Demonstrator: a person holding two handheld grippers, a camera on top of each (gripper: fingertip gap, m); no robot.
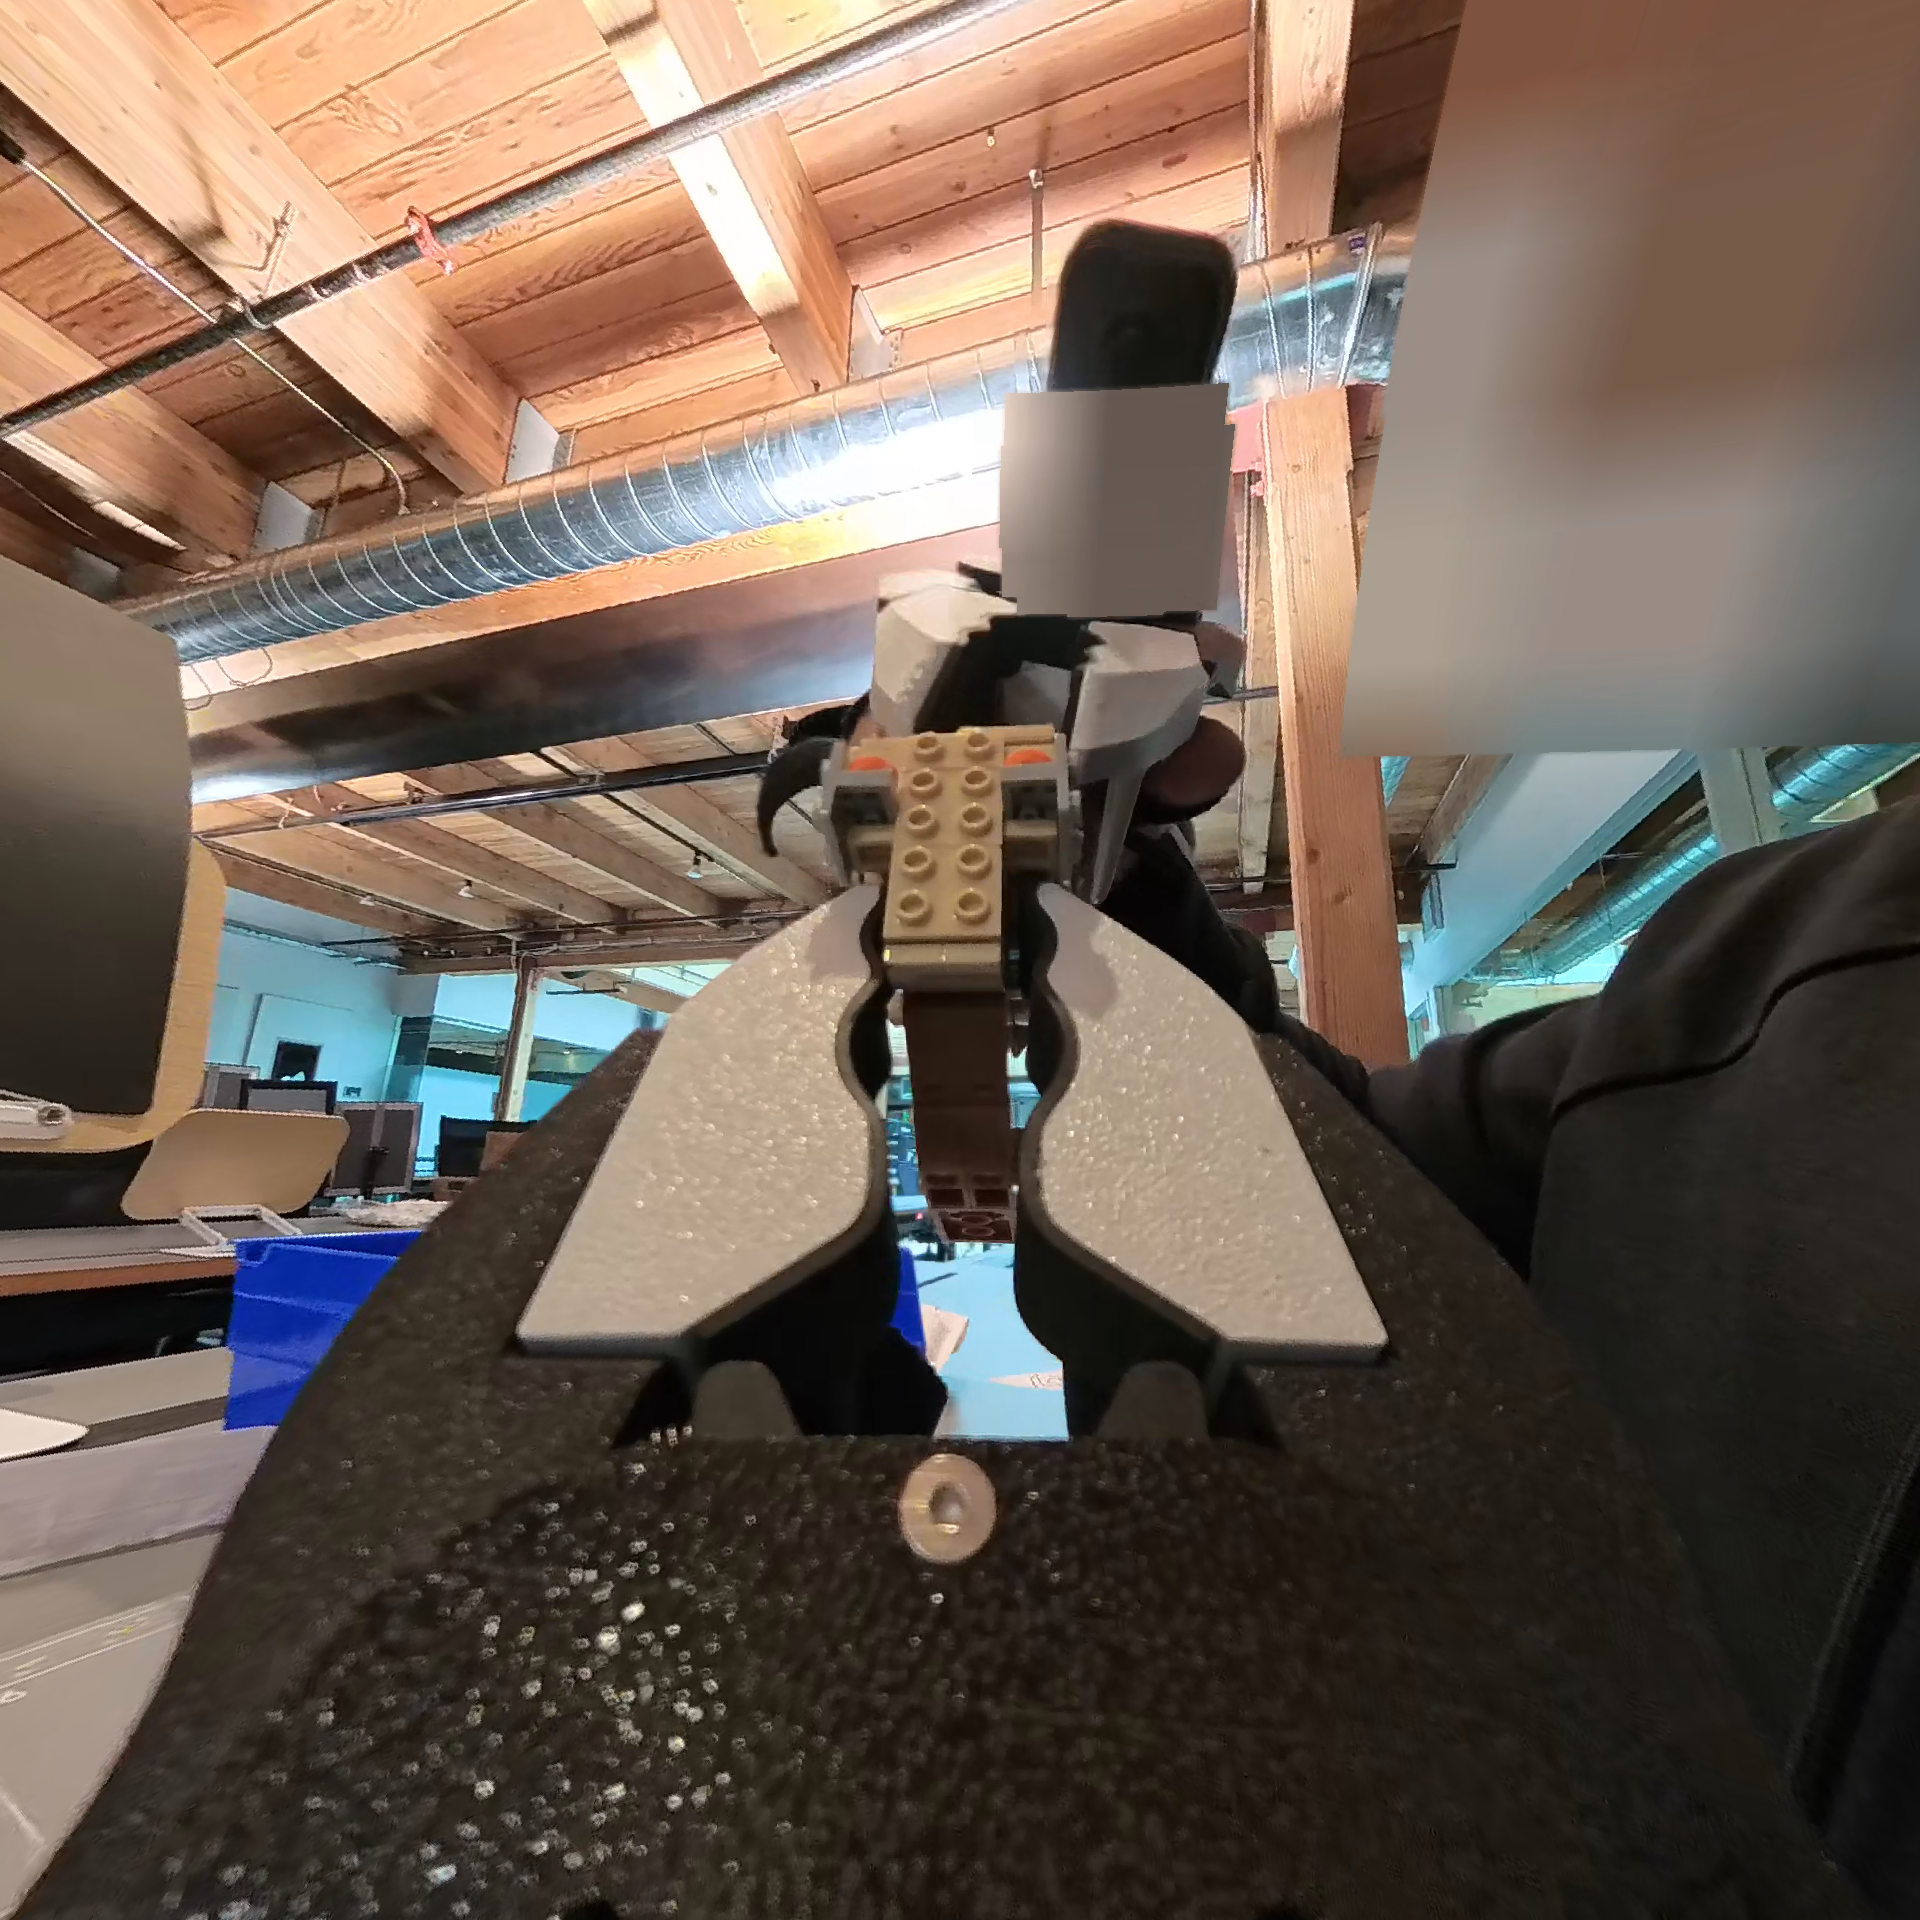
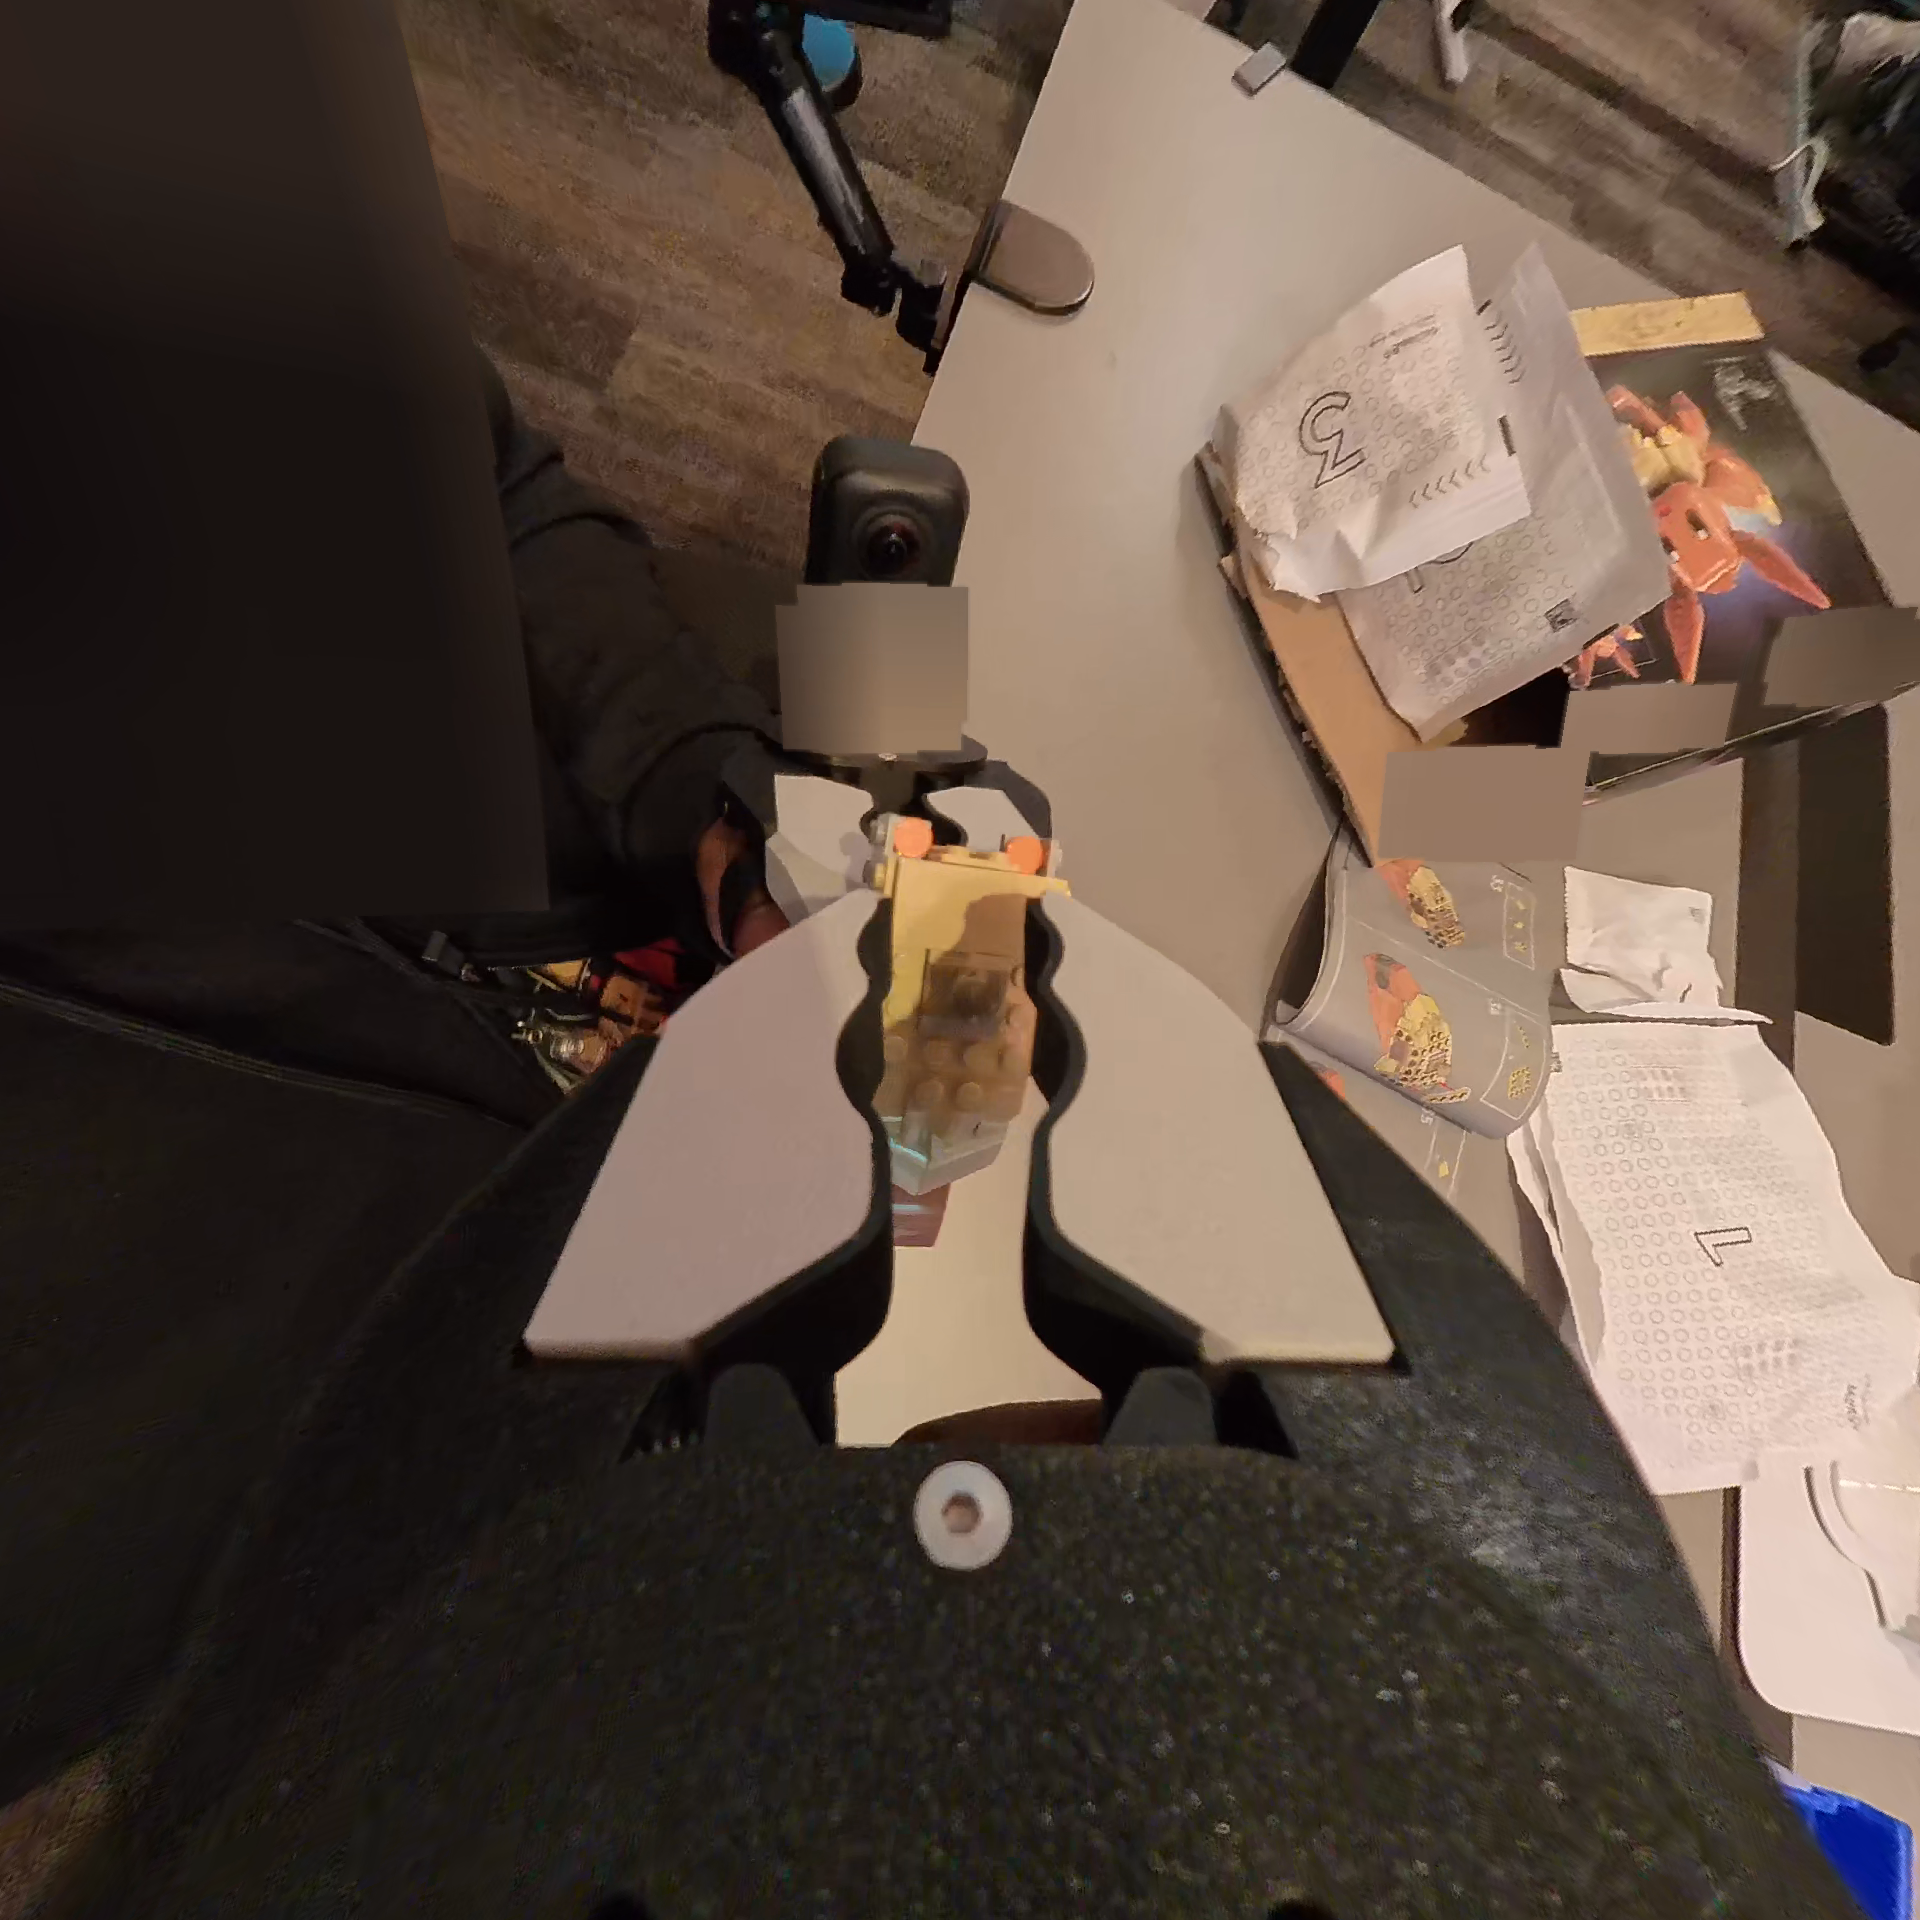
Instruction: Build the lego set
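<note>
Left wrist view shows my left hand-held gripper (image 1: 948, 940) clamped on the lego assembly (image 1: 948, 831), held up in the air between both tools rather than resting on the desk (image 2: 1122, 436). Its tan studded plate sticks out past my fingertips, a brown piece hangs down between the fingers, and grey parts with orange studs sit at the far end. My right hand-held gripper (image 2: 961, 914) is closed on the same assembly from the opposite side.

I judge it light and rigid, but its press-fit joints could pop apart under twisting, so gripping the flat sides of the plate seems safest.

Right wrist view blurs the bricks, and I cannot tell how the far grey parts join. Near the desk's right edge lie torn paper bags (image 2: 1434, 488), an instruction booklet (image 2: 1444, 997) and the box (image 2: 1766, 499).
</note>
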